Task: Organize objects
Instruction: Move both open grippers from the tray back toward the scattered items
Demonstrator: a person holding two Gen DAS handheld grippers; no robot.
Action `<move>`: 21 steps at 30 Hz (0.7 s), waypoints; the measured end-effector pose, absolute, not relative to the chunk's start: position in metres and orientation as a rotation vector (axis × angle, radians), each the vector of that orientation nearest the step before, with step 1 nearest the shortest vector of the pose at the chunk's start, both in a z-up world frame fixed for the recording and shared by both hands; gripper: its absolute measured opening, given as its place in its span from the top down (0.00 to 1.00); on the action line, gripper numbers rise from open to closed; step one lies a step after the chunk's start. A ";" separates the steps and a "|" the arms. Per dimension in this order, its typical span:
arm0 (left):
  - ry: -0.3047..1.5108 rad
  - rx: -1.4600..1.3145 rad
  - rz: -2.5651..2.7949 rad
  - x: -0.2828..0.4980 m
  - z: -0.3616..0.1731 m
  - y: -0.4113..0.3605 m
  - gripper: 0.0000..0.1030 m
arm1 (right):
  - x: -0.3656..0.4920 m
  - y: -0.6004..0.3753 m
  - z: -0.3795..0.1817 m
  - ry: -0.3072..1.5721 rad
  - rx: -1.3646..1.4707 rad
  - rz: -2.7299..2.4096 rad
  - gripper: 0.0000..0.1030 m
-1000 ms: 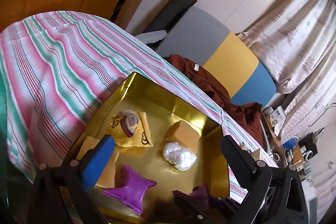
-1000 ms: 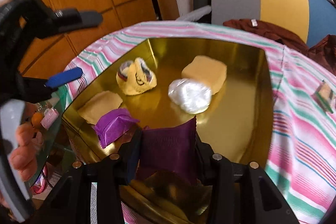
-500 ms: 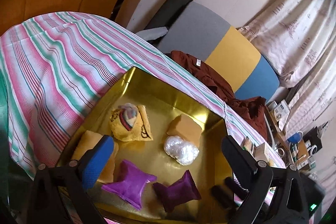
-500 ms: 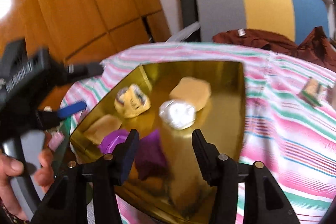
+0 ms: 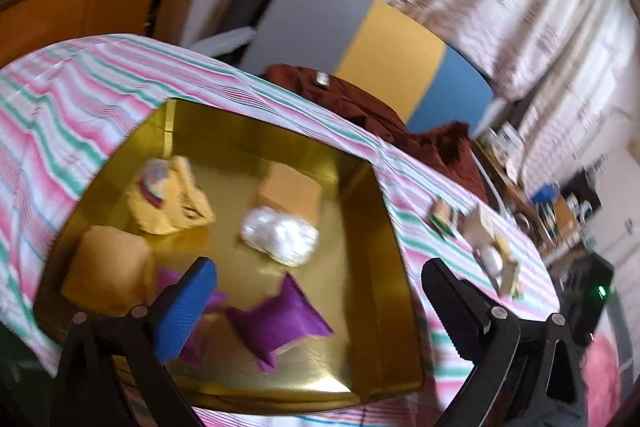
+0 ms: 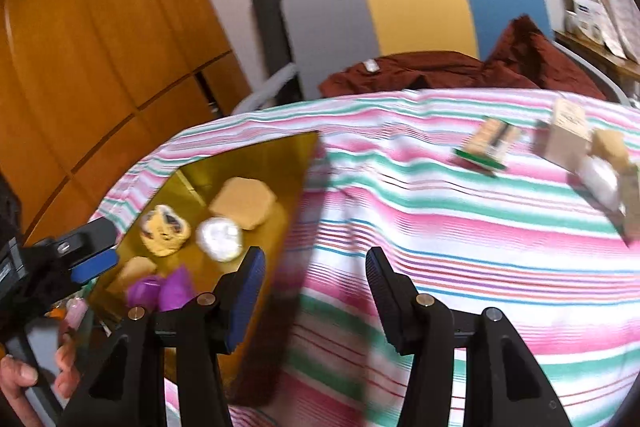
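A gold tray (image 5: 260,143) sits on the striped cloth. It holds a yellow pouch (image 5: 168,203), two tan blocks (image 5: 292,187), a white wrapped ball (image 5: 280,235) and two purple pouches (image 5: 280,319). My left gripper (image 5: 320,303) hovers open over the tray's near side with nothing between its fingers. The left finger hides part of one purple pouch. In the right wrist view, my right gripper (image 6: 316,283) is open and empty over the cloth, just right of the tray (image 6: 260,155). The left gripper (image 6: 80,251) shows at that view's left edge.
Small items lie on the striped cloth (image 6: 440,227) at the right: a green and tan packet (image 6: 486,147), a cardboard box (image 6: 568,135) and a tan block (image 6: 610,145). A brown garment (image 6: 420,75) and a grey, yellow and blue chair back (image 6: 400,3) stand behind the table.
The right gripper opened, left the dark purple pouch in the tray and swung right over the cloth. The left gripper shifted right and rolled, staying open.
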State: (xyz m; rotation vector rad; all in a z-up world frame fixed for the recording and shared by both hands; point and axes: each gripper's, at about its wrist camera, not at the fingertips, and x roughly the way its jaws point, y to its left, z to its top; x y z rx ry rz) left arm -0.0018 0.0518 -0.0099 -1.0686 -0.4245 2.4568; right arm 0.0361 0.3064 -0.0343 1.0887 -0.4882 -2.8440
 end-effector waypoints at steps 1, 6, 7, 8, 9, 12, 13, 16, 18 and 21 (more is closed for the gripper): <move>-0.400 -1.070 2.435 0.000 -0.011 0.058 0.00 | 0.038 0.312 -0.037 -0.495 1.100 -2.849 0.49; -0.256 -1.058 2.331 0.018 -0.015 0.093 0.00 | 0.051 0.339 -0.055 -0.494 1.181 -2.902 0.49; -0.238 -1.055 2.320 0.021 -0.016 0.097 0.00 | 0.054 0.347 -0.059 -0.498 1.200 -2.915 0.49; -0.217 -1.049 2.309 0.025 -0.016 0.102 0.00 | 0.058 0.355 -0.062 -0.504 1.216 -2.928 0.49; -0.196 -1.041 2.298 0.028 -0.016 0.108 0.00 | 0.064 0.367 -0.066 -0.515 1.235 -2.949 0.49; -0.153 -1.030 2.273 0.036 -0.017 0.119 0.00 | 0.077 0.396 -0.072 -0.559 1.265 -3.008 0.49; -0.143 -1.028 2.264 0.038 -0.018 0.122 0.00 | 0.081 0.405 -0.073 -0.576 1.269 -3.026 0.49; -0.118 -1.029 2.244 0.044 -0.021 0.130 0.00 | 0.094 0.436 -0.075 -0.623 1.292 -3.093 0.49; -0.101 -1.031 2.229 0.047 -0.022 0.136 0.00 | 0.100 0.455 -0.074 -0.646 1.301 -3.134 0.49; -0.091 -1.039 2.212 0.051 -0.024 0.144 0.00 | 0.102 0.484 -0.068 -0.667 1.285 -3.198 0.49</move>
